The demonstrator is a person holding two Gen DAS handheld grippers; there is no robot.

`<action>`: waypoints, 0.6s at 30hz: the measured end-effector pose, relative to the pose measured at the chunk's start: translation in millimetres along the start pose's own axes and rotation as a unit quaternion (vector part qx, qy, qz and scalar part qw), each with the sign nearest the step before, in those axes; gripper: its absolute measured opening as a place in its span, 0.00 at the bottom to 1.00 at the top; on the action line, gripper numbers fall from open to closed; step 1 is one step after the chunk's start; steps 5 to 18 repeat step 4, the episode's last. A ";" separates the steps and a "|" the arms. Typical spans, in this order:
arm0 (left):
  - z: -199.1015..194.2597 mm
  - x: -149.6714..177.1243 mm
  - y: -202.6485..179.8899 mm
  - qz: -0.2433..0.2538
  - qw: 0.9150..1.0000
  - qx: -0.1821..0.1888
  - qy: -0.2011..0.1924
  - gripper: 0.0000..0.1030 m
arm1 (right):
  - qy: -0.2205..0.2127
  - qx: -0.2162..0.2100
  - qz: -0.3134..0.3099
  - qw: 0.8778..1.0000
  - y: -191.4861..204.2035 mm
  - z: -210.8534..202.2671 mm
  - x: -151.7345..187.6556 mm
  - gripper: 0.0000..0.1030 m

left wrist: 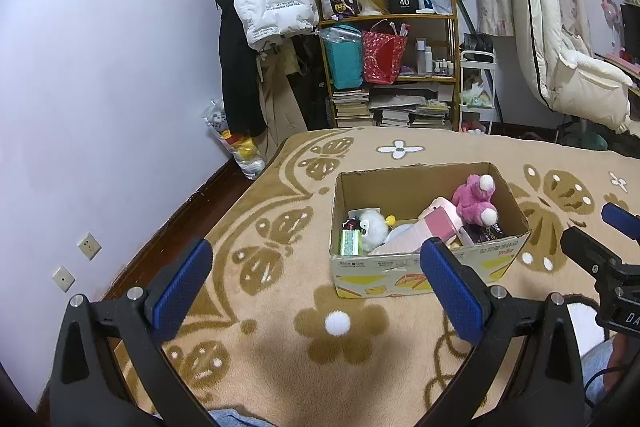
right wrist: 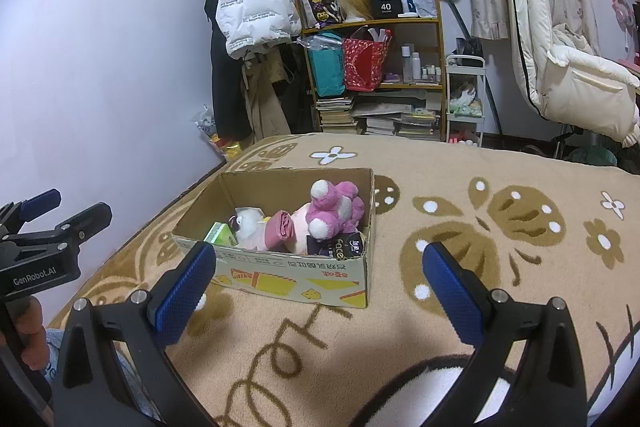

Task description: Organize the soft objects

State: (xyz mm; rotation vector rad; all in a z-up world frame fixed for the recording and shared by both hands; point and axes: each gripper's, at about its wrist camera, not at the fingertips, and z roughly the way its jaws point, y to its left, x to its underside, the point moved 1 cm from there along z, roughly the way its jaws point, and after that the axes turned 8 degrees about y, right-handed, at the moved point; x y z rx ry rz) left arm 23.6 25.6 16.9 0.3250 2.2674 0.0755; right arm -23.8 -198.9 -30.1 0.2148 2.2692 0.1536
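Both grippers, left gripper point(left wrist: 316, 279) and right gripper point(right wrist: 320, 283), hang wide open and empty, while the toys already sit in the box point(right wrist: 280, 279), so little looks left.

Both wrist views face forward, near, sharing cardboard box point(left wrist: 424, 267) point(right wrist: 296, 277).

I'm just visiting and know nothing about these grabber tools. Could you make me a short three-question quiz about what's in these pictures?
1. True or false: the pink plush toy lies inside the cardboard box.
2. Are the left gripper and right gripper open or shut?
3. What does the box rest on: A) a bare floor, B) a patterned blanket, C) a shelf?

Key: 1 true; 2 both open, holding nothing; 3 B.
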 end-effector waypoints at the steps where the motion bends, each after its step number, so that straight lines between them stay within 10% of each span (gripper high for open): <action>1: -0.1 -0.1 -0.2 0.000 1.000 -0.001 0.000 1.00 | 0.000 0.000 0.000 1.000 0.1 -0.1 -0.2 1.00; 18: 0.0 0.6 0.3 -0.001 1.000 0.000 0.001 1.00 | 0.001 0.000 0.000 1.000 0.1 0.0 -0.1 1.00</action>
